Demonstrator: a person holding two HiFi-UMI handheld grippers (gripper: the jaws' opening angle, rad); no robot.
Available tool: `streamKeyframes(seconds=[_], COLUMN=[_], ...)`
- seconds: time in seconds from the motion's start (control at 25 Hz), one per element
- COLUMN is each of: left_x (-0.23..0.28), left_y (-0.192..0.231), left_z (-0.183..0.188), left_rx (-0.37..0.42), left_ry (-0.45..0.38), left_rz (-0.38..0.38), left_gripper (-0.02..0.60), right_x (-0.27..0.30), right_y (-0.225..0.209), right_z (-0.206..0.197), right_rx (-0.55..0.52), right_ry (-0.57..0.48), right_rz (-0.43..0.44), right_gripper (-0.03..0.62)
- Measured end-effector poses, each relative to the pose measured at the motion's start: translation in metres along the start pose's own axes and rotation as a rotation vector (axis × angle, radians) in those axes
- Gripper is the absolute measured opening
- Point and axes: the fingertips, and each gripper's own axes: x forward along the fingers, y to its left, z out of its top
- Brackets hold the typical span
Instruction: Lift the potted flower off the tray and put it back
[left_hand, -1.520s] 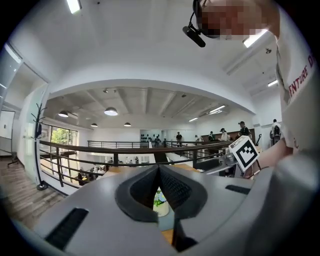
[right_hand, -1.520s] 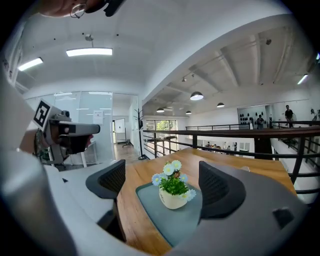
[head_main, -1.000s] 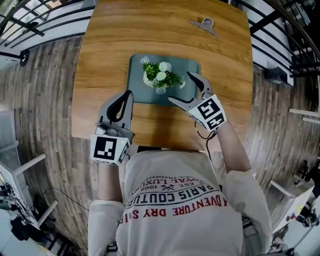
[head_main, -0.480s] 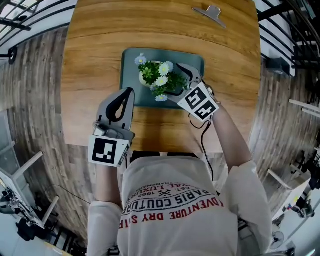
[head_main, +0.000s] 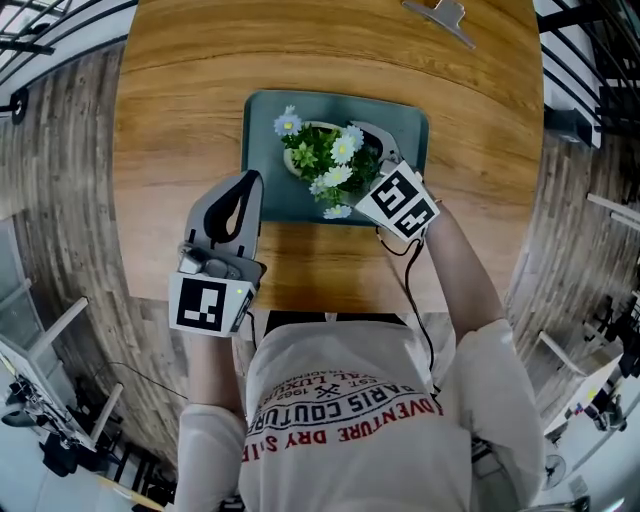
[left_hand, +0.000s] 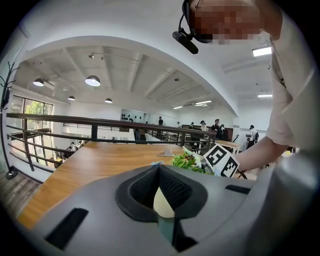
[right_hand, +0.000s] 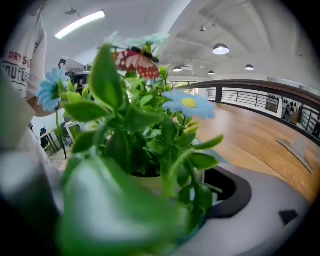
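One potted flower (head_main: 315, 155) within spread right hand-held gripper (head_main: 347, 168)

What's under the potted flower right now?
The potted flower stands over the grey-green tray on the wooden table. Its leaves hide the pot's base, so contact cannot be seen.

The left gripper (left_hand: 159, 167) fills the lower half of the view, its grey jaws tilted slightly down and their black ribbed pads (left_hand: 175, 187) meeting at the tips with nothing between them; beyond them stretches a wooden table (left_hand: 95, 167); just past the jaw tips, toward the table's right side, rise the green leaves and pale blooms of the potted flower (left_hand: 187, 160); the right gripper's marker cube (left_hand: 220, 161) sits close against its right, on a person's forearm (left_hand: 260, 150); a metal clip (left_hand: 167, 153) lies nearer the far edge; a dark railing (left_hand: 100, 122) runs behind.
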Motion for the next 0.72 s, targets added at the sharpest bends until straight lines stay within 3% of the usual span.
streamKeyframes(seconds=[0.32, 0.72], left_x=[0.003, -0.001], left_y=[0.001, 0.000], left_z=[-0.015, -0.015], left_rx=[-0.013, -0.009], left_ry=[0.028, 0.034], left_rz=[0.001, -0.001], left_gripper=[0.012, 0.012], right_x=[0.004, -0.006], right_y=[0.002, 0.001], right_z=[0.008, 0.014], right_rx=[-0.067, -0.043], right_ry=[-0.078, -0.129], right_rz=[-0.002, -0.054], right_gripper=[0.495, 0.497])
